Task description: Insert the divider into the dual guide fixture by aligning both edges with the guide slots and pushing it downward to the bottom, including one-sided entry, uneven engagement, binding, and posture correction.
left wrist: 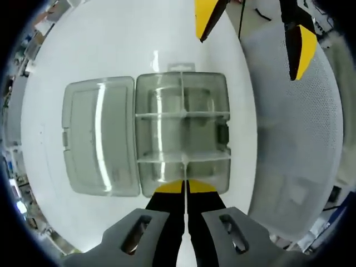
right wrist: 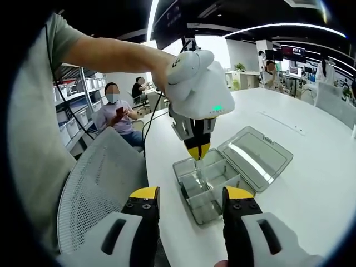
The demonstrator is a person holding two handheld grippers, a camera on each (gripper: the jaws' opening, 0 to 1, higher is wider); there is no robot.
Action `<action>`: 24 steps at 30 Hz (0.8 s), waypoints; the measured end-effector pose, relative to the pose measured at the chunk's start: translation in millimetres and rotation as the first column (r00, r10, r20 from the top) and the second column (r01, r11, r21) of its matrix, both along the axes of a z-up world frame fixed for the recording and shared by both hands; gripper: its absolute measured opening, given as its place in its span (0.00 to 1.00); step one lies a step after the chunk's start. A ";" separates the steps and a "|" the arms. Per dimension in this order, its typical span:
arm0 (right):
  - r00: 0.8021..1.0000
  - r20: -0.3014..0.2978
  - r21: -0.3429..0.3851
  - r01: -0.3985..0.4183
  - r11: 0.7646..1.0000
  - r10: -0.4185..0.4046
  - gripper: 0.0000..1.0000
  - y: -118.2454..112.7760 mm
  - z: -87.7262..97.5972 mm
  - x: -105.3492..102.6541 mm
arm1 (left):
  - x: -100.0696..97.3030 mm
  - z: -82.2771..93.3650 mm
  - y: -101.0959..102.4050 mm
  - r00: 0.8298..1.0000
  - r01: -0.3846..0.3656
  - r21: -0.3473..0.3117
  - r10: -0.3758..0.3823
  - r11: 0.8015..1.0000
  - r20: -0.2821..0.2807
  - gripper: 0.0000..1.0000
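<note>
My left gripper [left wrist: 184, 188] is clenched on the thin clear plastic divider [right wrist: 204, 162], edge-on above the clear compartmented plastic box [left wrist: 182, 133] at twelve o'clock; I judge it is only entering the guide slots, with pushing down left. My right gripper [right wrist: 191, 207] hangs released, holding nothing. The hinged lid [left wrist: 100, 136] lies open at nine o'clock on the white desk [left wrist: 83, 55]. A grey mesh chair [right wrist: 100, 178] stands beside the desk; shelves and seated people are behind.

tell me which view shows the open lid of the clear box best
The left gripper view: the lid lies flat, seen from above, whole outline visible. The right gripper view shows the lid smaller and at a slant.
</note>
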State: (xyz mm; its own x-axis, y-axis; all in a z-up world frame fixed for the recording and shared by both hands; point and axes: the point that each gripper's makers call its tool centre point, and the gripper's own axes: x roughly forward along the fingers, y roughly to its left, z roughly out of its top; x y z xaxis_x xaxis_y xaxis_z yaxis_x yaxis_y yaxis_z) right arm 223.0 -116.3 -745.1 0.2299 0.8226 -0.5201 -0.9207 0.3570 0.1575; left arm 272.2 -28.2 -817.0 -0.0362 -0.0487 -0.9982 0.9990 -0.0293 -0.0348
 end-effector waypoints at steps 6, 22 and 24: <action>1.000 -0.003 0.002 0.001 1.000 -0.001 0.41 0.0 -0.2 -0.3 | 0.0 -5.6 -0.1 1.000 0.010 0.006 -0.010 1.000 0.004 0.00; 1.000 -0.002 -0.002 -0.005 1.000 0.005 0.41 2.1 0.5 1.1 | -0.6 -13.4 0.8 1.000 -0.019 -0.017 0.019 1.000 -0.018 0.00; 1.000 -0.003 -0.002 -0.006 1.000 0.006 0.41 2.9 0.5 1.0 | -0.9 -15.8 0.7 1.000 -0.017 -0.015 0.017 1.000 -0.013 0.00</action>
State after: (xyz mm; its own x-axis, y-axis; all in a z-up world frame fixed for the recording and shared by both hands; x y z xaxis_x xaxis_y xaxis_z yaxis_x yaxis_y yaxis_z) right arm 223.9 -113.4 -744.6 0.2234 0.8230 -0.5223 -0.9223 0.3519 0.1600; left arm 271.3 -27.5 -832.8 -0.0477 -0.0644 -0.9968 0.9988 -0.0128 -0.0470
